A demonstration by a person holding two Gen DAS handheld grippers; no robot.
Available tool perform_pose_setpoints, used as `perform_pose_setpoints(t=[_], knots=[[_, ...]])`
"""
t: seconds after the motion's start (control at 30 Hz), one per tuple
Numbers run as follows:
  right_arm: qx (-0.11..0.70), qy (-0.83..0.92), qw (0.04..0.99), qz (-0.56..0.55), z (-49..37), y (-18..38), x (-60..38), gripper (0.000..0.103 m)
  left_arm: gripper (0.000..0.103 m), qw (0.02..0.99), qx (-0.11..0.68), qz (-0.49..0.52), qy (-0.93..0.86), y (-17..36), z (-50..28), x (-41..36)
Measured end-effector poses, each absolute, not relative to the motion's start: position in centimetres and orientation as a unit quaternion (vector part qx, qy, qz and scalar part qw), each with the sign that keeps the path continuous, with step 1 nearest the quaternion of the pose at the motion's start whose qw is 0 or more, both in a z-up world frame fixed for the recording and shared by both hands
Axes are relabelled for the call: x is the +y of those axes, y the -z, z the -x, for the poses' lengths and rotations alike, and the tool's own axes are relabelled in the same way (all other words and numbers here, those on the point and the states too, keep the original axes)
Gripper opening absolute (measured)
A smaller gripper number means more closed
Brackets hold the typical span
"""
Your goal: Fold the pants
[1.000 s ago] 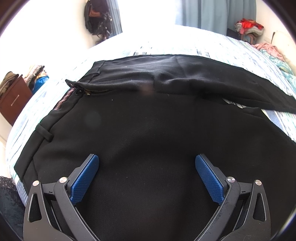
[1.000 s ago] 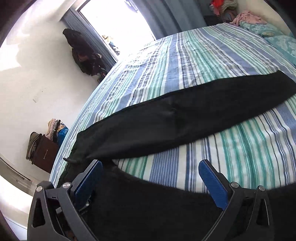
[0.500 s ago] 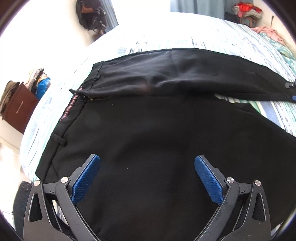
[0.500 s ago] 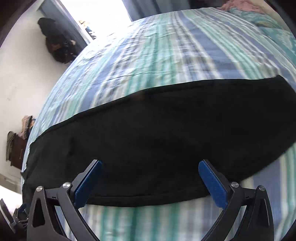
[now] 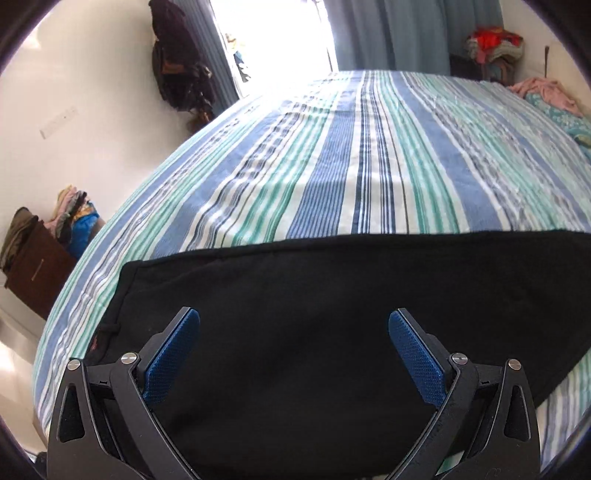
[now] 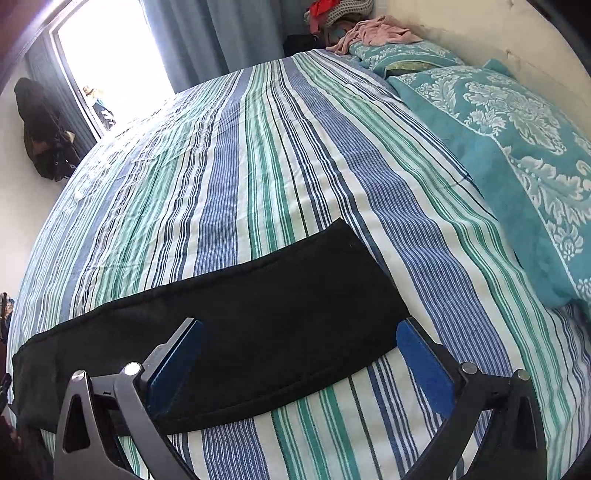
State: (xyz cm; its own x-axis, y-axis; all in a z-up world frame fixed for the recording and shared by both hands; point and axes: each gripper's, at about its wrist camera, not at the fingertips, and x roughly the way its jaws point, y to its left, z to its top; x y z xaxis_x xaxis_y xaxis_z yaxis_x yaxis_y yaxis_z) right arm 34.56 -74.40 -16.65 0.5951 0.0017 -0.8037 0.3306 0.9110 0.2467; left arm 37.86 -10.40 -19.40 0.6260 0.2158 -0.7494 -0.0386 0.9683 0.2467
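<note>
plain black cloth pants point(image 5: 314, 295); bedsheet point(image 6: 258, 166) striped blue, green, white and navy; teal pillow point(image 6: 517, 129) with white damask flowers; blue finger pads point(image 5: 171, 356).

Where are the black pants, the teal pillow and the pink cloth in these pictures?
black pants point(image 6: 280, 314): right wrist view, on the leg near the hem.
teal pillow point(image 6: 517, 147): right wrist view, on its patterned top.
pink cloth point(image 6: 380, 35): right wrist view, on its crumpled middle.
</note>
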Motion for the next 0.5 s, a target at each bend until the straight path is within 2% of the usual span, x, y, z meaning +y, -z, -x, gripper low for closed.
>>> perform_pose_setpoints(t=[0.07, 0.13, 0.27, 0.4, 0.5], knots=[[0.458, 0.089, 0.864, -0.190, -35.3, 16.6, -75.6, 0.103, 0.102, 0.871, 0.474, -0.117, -0.057, 23.9, -38.5, -9.8], [0.469, 0.102, 0.860, -0.171, -36.1, 16.7, -77.0, 0.103, 0.102, 0.887, 0.457, -0.052, -0.037, 23.5, -37.6, -7.9], [0.491, 0.108, 0.850, -0.156, -38.1, 16.4, -80.5, 0.102, 0.102, 0.890, 0.452, -0.048, -0.033, 23.8, -37.2, -7.8], [0.505, 0.085, 0.836, -0.198, -41.5, 17.2, -81.8, 0.088, 0.102, 0.895, 0.441, -0.055, -0.037, 24.4, -36.7, -8.4], [0.539, 0.102, 0.822, -0.152, -44.2, 19.4, -80.4, 0.080, 0.102, 0.896, 0.438, -0.055, -0.036, 24.6, -37.4, -8.9]])
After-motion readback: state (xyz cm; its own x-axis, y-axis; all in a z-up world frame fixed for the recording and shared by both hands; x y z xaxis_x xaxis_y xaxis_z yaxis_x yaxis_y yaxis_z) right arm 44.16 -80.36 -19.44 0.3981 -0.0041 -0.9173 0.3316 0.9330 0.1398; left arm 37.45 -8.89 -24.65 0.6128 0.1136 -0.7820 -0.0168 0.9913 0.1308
